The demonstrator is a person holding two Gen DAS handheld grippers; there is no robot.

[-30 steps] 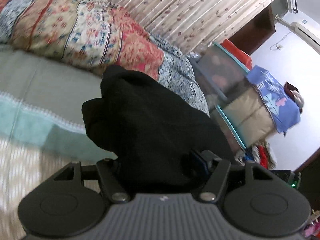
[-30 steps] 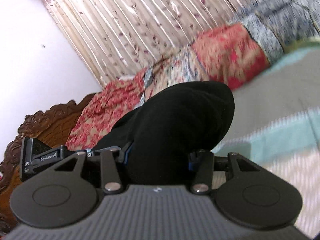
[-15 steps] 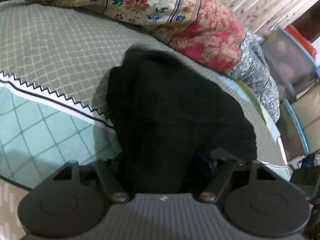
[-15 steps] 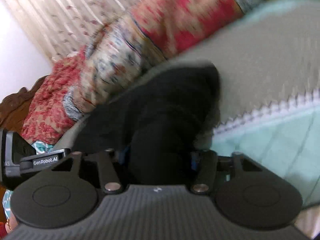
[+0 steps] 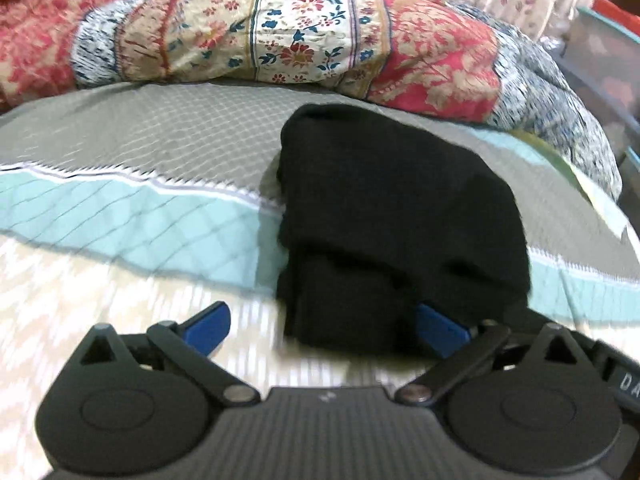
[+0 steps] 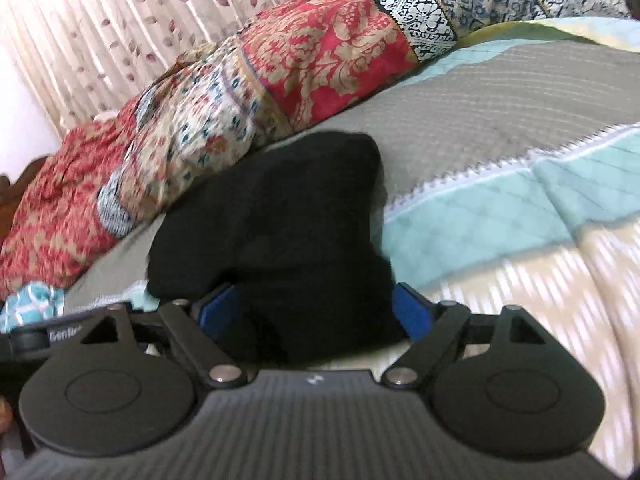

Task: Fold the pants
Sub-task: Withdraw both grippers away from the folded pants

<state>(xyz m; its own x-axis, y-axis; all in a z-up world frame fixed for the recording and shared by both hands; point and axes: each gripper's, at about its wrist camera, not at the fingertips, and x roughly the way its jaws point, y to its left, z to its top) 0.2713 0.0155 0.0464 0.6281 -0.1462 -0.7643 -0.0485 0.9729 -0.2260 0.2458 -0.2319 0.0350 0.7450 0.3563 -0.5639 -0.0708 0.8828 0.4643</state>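
On the bed, I have the black pants (image 5: 400,216) down as a compact folded bundle, lying across the grey band of the bedspread (image 5: 160,132) and reaching over its teal stripe toward the pale near edge, with the patterned quilt (image 5: 304,36) heaped along the far side. My left tool (image 5: 324,330) is letting go: its jaws are opening, the near end of the bundle sits between the blue pads (image 5: 208,326), and the pad on the left side of the view stands clear of the cloth. My right tool (image 6: 316,314) is also opening, the bundle's other near corner between its pads; whether those pads touch the fabric I cannot tell.

The pants look like a soft, thick, matt knit, light and limp, layered two or three deep, with a rounded far corner and a slightly uneven near edge. I judge they will sag and unfold if lifted by one layer, so any fresh hold belongs on the near edge, through all layers at once, one tool at each corner. Nothing here is fragile or slippery.
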